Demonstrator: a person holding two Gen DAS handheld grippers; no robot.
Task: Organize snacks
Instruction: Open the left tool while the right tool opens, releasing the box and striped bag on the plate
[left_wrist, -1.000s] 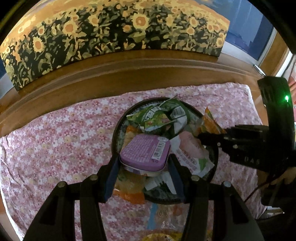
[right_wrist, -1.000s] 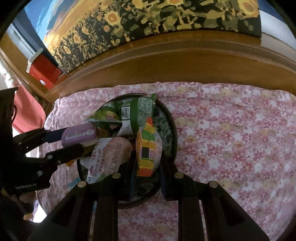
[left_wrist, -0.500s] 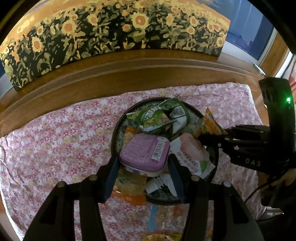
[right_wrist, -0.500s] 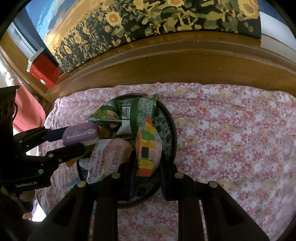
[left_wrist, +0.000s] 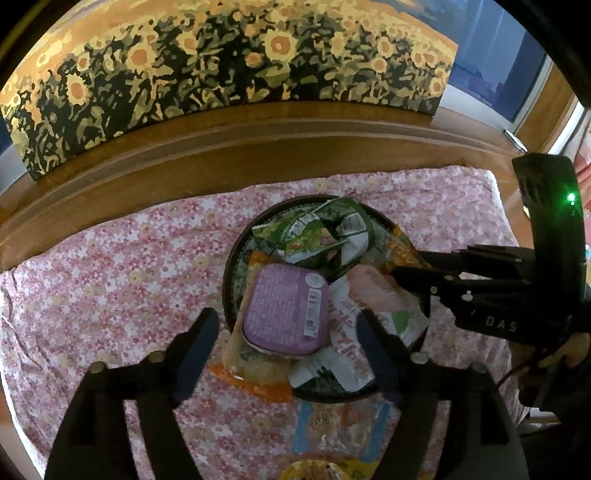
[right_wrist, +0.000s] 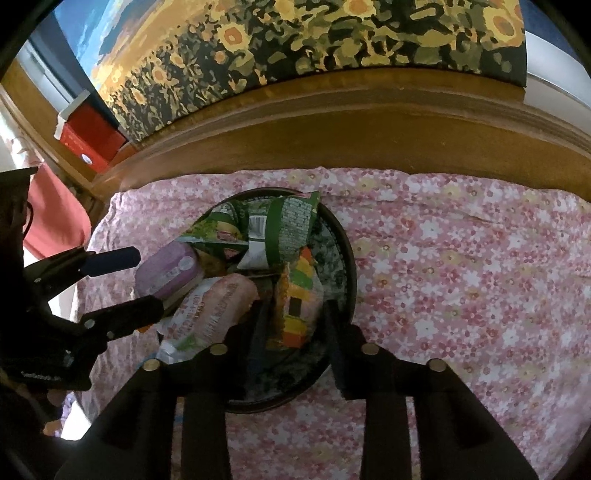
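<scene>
My left jaws have just been opening and are now released, pads clear on both sides of the purple tin, which lies betw. them on top of the snack pile. My right jaws have just been opening too, a little; the striped orange packet sits betw. them, no pad pressing it. Both items rest in the dark round tray w/ green packets at the far side and a pink packet near the tin. Tray sits on a pink floral cloth; wooden ledge and sunflower painting behind.
</scene>
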